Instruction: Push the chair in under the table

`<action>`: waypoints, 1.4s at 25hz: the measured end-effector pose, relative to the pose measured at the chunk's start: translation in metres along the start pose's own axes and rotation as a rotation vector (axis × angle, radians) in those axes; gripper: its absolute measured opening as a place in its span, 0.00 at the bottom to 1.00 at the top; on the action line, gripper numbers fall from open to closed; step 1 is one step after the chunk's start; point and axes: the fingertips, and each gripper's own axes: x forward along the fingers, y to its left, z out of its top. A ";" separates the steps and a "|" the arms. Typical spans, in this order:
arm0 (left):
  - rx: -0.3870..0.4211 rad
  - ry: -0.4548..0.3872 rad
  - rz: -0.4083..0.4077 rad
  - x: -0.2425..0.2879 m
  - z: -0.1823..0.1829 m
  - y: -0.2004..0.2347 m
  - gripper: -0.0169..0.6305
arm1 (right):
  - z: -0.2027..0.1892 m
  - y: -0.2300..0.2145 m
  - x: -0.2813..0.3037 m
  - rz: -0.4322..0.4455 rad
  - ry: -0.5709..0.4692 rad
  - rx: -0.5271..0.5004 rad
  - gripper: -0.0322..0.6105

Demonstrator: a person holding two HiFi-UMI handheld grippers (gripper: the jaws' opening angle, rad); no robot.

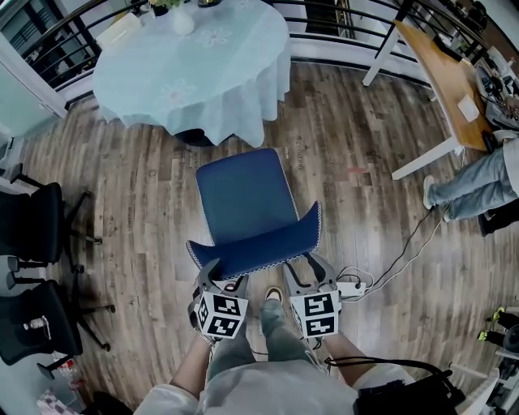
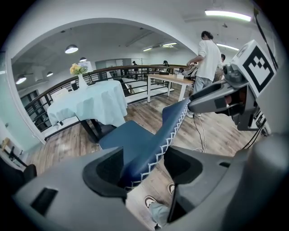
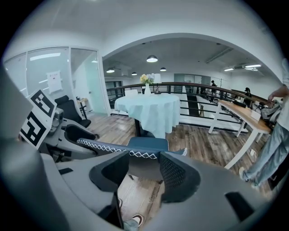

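A blue chair [image 1: 243,198] stands on the wood floor, its seat facing a round table [image 1: 195,69] under a pale blue cloth, with a strip of floor between them. Its backrest [image 1: 259,243], edged with white stitching, is nearest me. My left gripper [image 1: 227,280] is open at the backrest's left end; in the left gripper view [image 2: 146,164] the stitched edge [image 2: 169,135] runs between the jaws, close to the left one. My right gripper [image 1: 308,271] is open at the right end; in the right gripper view [image 3: 144,169] the backrest top [image 3: 135,154] lies just past its fingertips.
Two black office chairs [image 1: 32,235] stand at the left. A wooden desk [image 1: 442,73] and a person's legs [image 1: 474,182] are at the right. A power strip with cables [image 1: 353,285] lies on the floor by my right gripper. A railing [image 1: 340,20] runs behind the table.
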 end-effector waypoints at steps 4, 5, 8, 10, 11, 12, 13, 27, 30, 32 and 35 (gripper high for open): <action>-0.008 0.000 0.010 0.006 0.008 0.005 0.46 | 0.008 -0.006 0.008 0.007 -0.002 0.002 0.39; -0.009 0.002 0.010 0.007 0.010 0.006 0.46 | 0.010 -0.008 0.010 0.009 -0.002 0.002 0.39; -0.011 -0.002 0.015 0.012 0.015 0.010 0.46 | 0.015 -0.011 0.016 0.012 -0.006 0.006 0.39; -0.012 -0.005 0.018 0.014 0.017 0.013 0.46 | 0.018 -0.012 0.020 0.015 -0.007 0.011 0.39; -0.013 -0.007 0.020 0.015 0.018 0.015 0.46 | 0.019 -0.013 0.021 0.017 -0.008 0.014 0.39; -0.013 -0.009 0.023 0.015 0.019 0.016 0.46 | 0.021 -0.013 0.023 0.020 -0.009 0.016 0.39; -0.011 -0.012 0.025 0.016 0.020 0.018 0.46 | 0.022 -0.013 0.024 0.022 -0.011 0.017 0.39; -0.021 -0.021 0.034 0.033 0.039 0.043 0.46 | 0.048 -0.021 0.053 0.048 -0.011 0.036 0.39; -0.024 -0.019 0.034 0.036 0.042 0.048 0.46 | 0.051 -0.022 0.058 0.053 -0.011 0.058 0.39; -0.027 -0.016 0.034 0.038 0.044 0.053 0.46 | 0.049 -0.020 0.066 0.106 -0.001 0.164 0.39; -0.029 -0.012 0.033 0.040 0.048 0.056 0.46 | 0.051 -0.016 0.071 0.156 0.016 0.285 0.32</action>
